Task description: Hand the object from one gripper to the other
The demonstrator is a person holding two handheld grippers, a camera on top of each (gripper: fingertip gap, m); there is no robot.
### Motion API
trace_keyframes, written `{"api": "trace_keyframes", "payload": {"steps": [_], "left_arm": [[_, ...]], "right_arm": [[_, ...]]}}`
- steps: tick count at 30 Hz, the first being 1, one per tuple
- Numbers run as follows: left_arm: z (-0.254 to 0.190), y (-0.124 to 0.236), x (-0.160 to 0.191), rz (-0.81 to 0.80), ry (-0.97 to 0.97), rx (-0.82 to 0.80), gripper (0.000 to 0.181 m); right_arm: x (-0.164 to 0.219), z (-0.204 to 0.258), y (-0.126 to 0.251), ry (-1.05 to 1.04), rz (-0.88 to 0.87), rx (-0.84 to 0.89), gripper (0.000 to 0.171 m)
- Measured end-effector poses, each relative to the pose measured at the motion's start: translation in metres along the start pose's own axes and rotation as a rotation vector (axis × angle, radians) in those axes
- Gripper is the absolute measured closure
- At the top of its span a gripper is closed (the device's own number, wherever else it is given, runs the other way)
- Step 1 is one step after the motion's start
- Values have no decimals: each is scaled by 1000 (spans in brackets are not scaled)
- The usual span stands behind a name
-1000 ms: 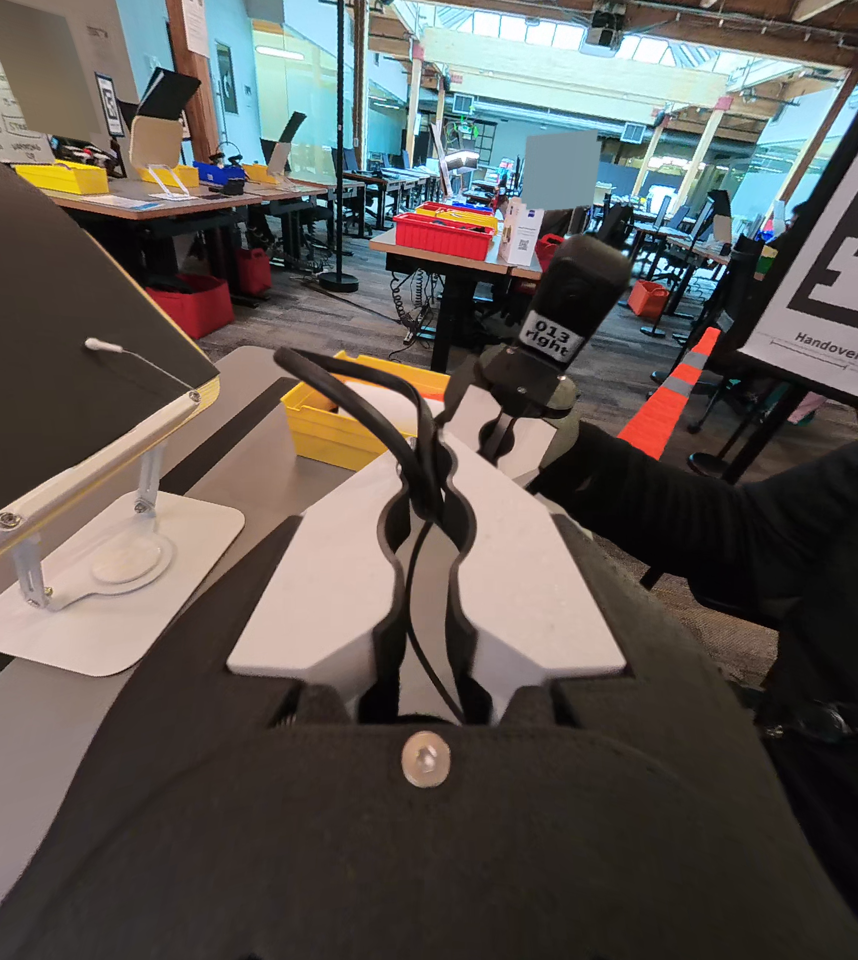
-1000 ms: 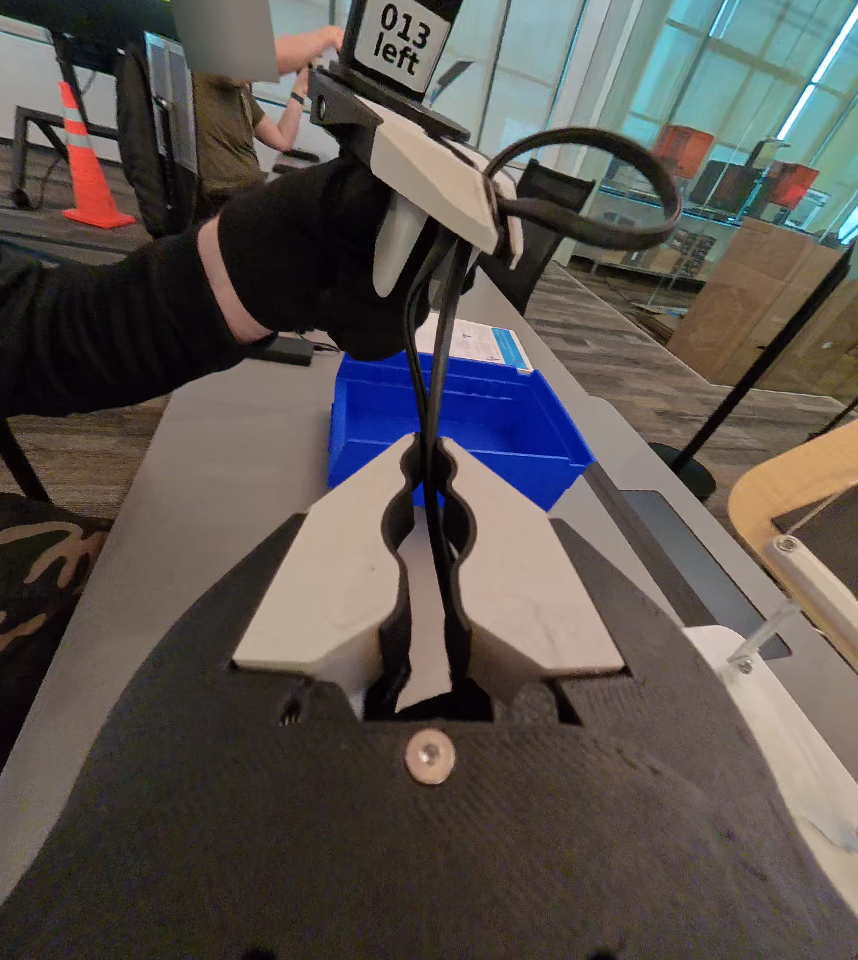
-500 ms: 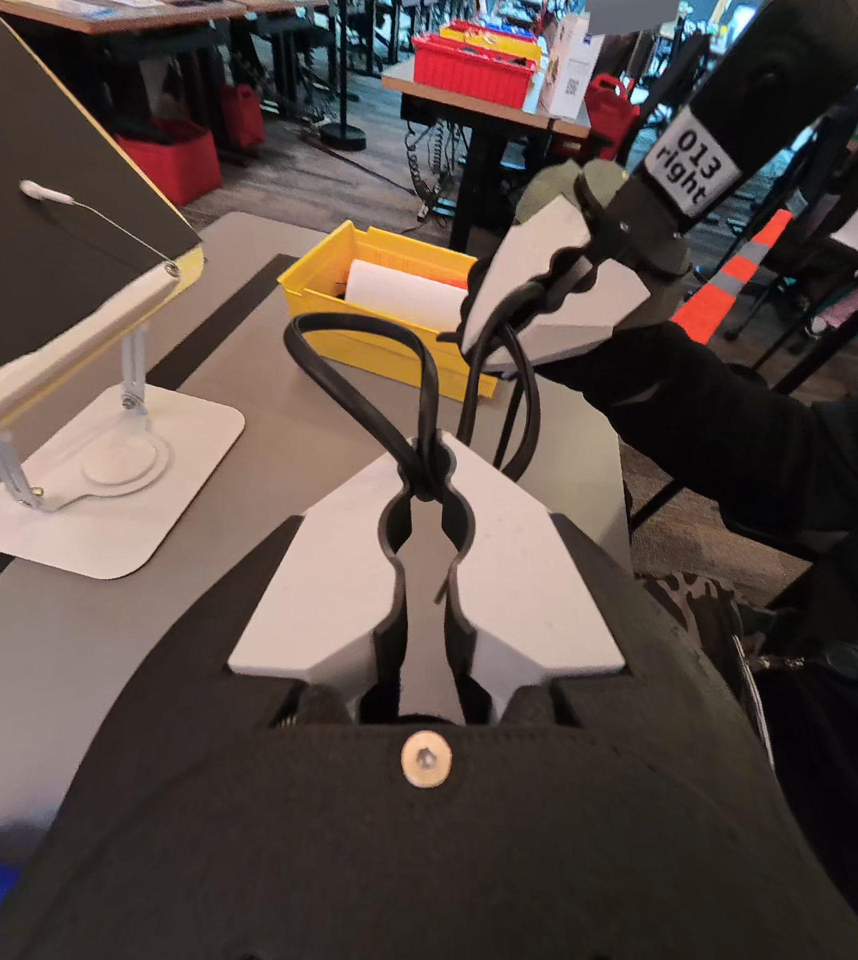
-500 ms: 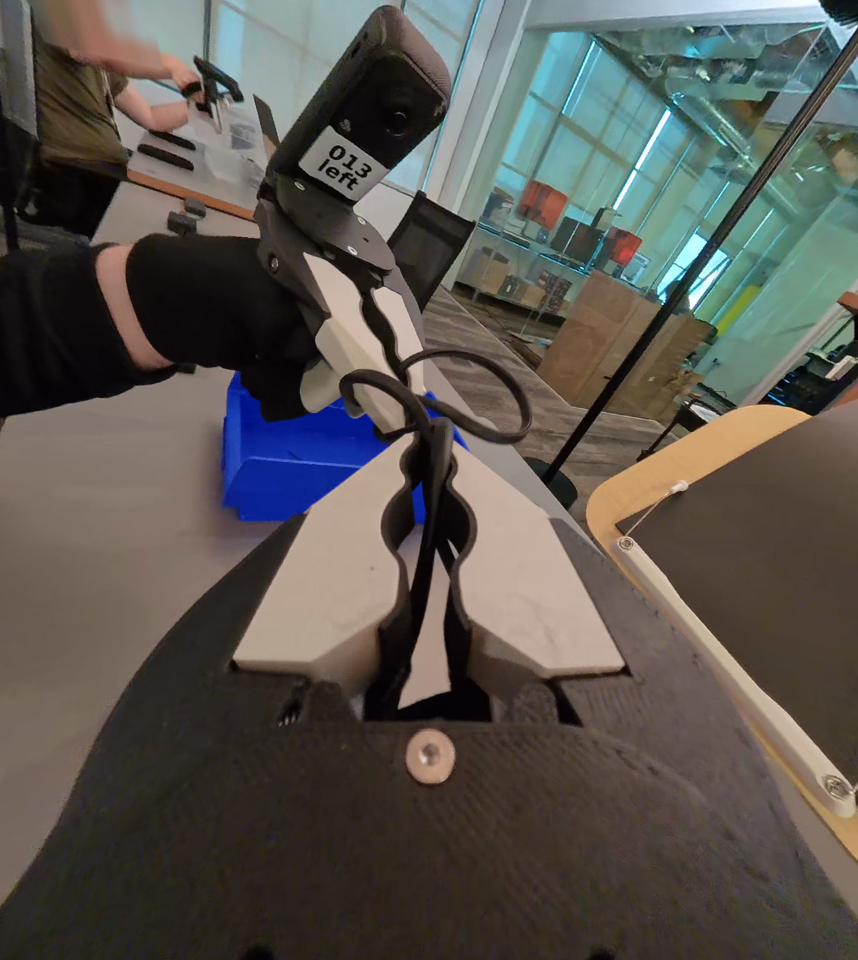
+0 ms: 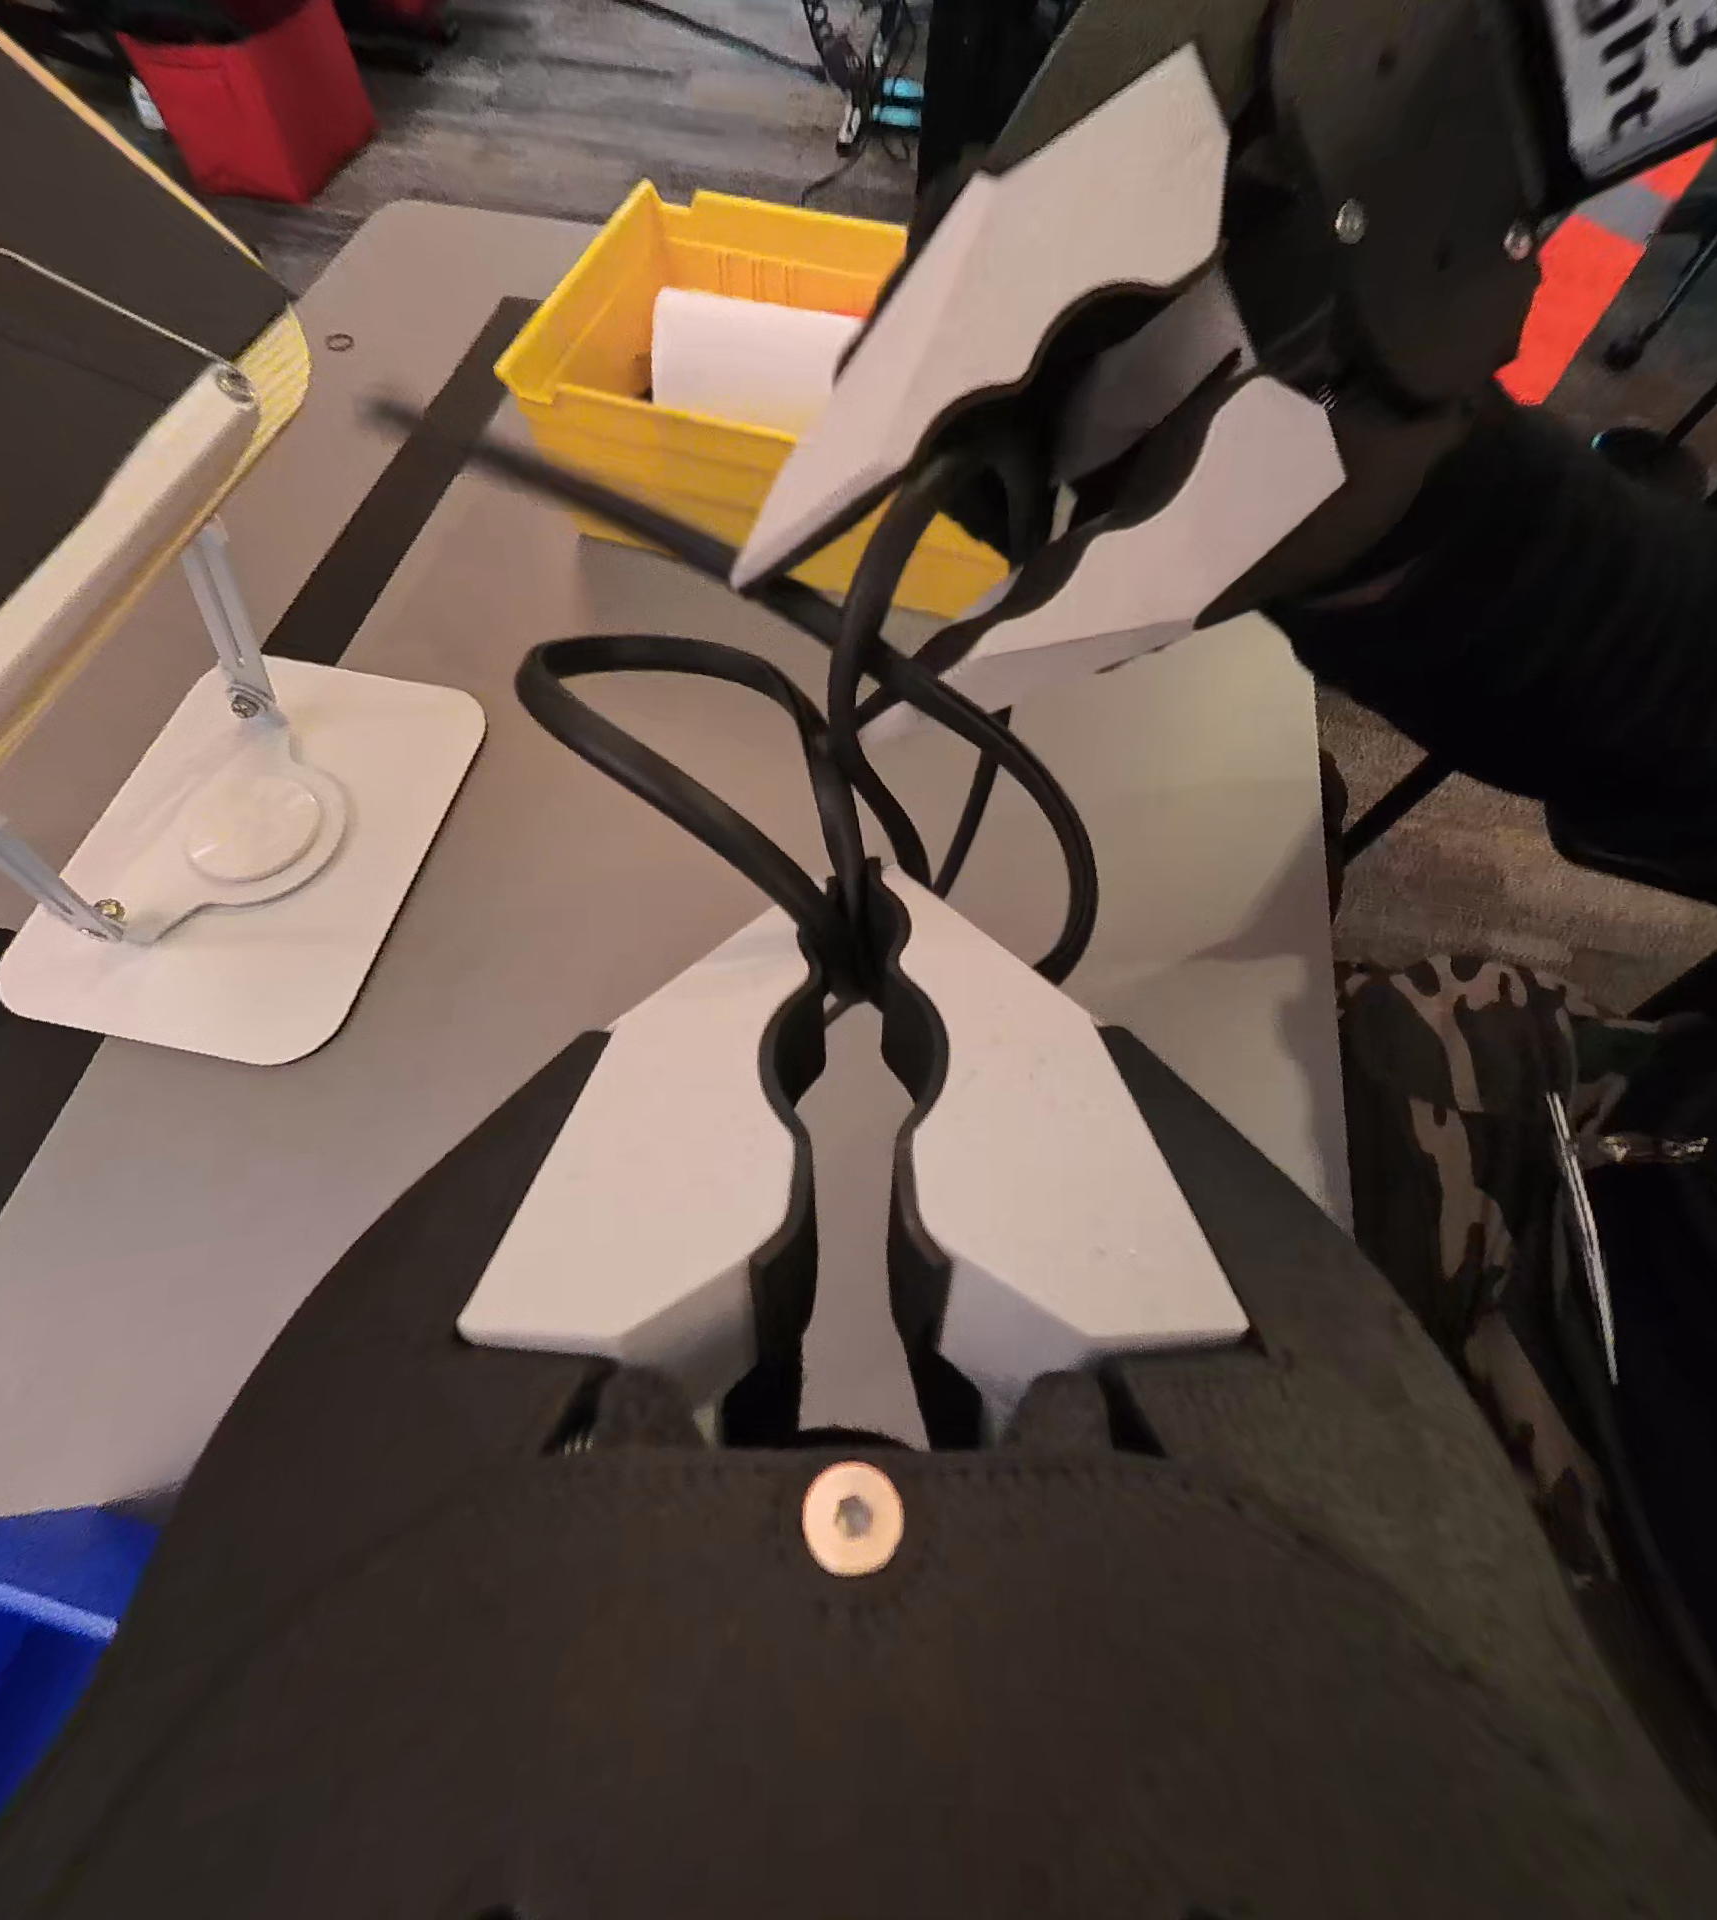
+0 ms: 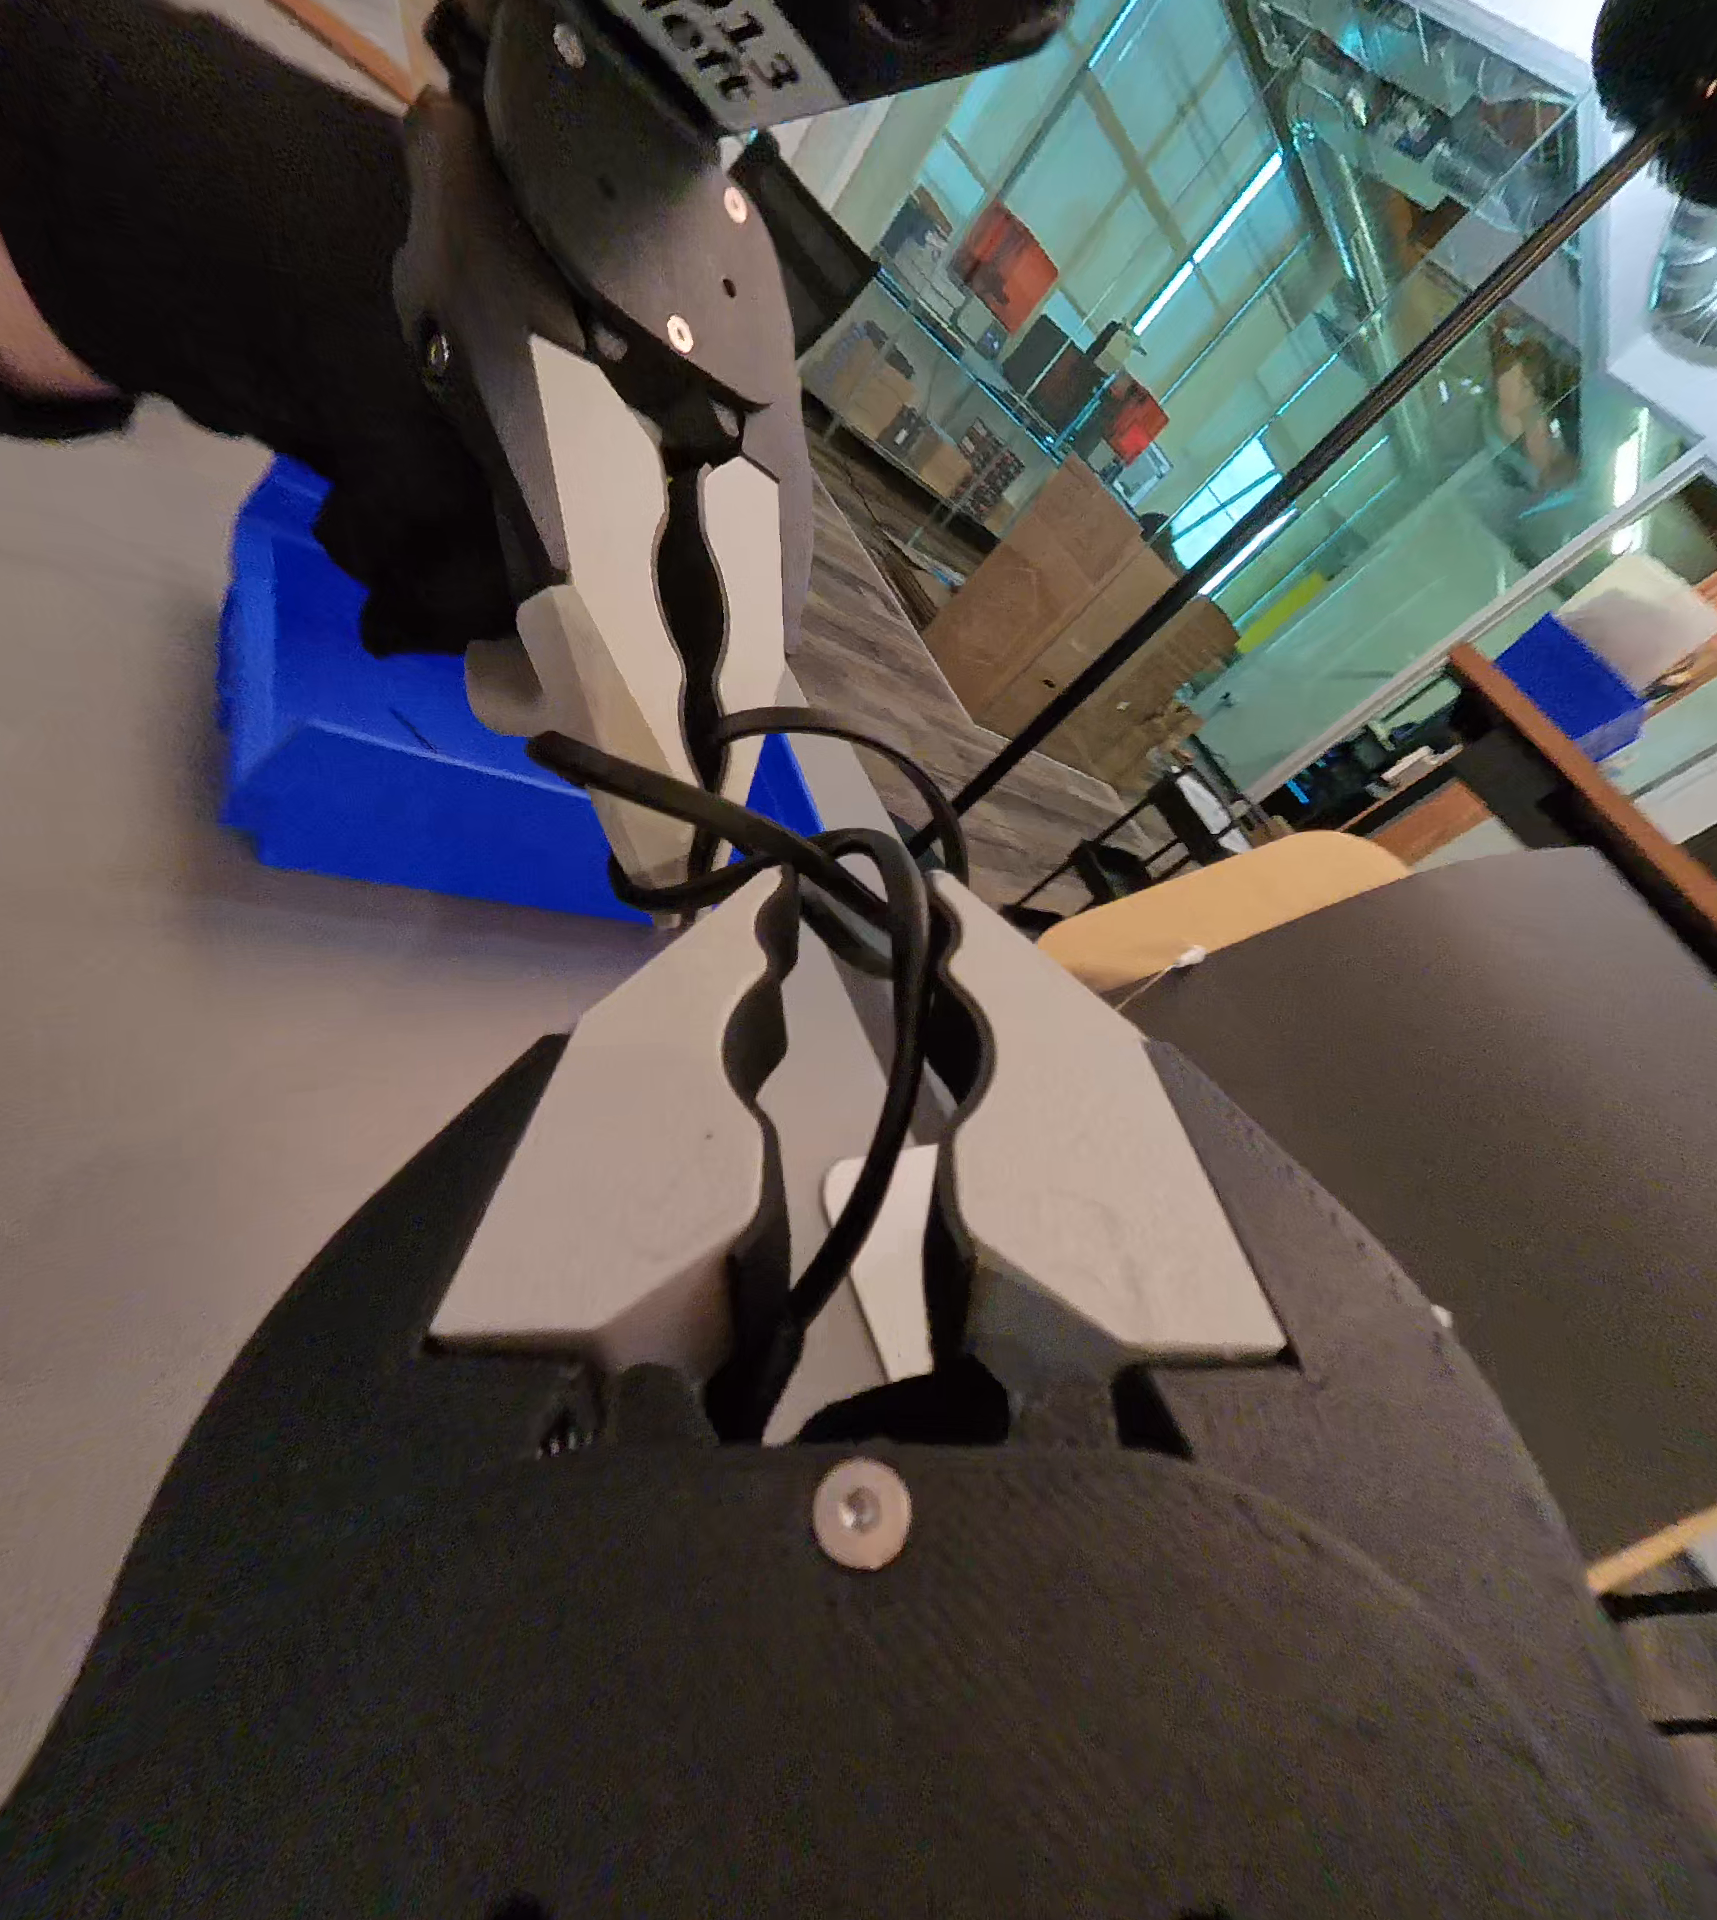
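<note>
2 bins (image 5: 688,416) (image 6: 397,769) on grey table (image 5: 542,935), open workshop rm.

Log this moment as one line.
stage: handover | left gripper: shut on black cable | right gripper: open, cable strand between fingers | above grey table

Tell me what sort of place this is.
Probably a shared workshop or lab: grey worktable with a yellow parts bin and a blue bin, stacked cardboard boxes behind glass partitions.
</note>
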State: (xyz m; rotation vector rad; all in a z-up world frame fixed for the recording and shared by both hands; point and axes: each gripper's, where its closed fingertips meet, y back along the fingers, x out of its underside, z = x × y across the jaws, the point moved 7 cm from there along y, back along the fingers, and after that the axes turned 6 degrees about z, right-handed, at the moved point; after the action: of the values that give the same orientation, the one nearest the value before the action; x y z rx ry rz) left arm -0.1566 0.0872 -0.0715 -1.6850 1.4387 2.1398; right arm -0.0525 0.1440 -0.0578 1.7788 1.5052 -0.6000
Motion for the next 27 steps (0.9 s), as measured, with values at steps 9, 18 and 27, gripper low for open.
{"api": "trace_keyframes", "payload": {"steps": [9,18,27], "left_arm": [[-14,-15,20,321,-181,-112,181],[-28,-23,37,536,-324,-139,181],[-38,-24,58,693,-397,-84,181]], "right_arm": [[1,22,-7,395,168,66,109],[11,59,-25,528,242,-107,118],[7,84,-36,591,234,-179,102]]}}
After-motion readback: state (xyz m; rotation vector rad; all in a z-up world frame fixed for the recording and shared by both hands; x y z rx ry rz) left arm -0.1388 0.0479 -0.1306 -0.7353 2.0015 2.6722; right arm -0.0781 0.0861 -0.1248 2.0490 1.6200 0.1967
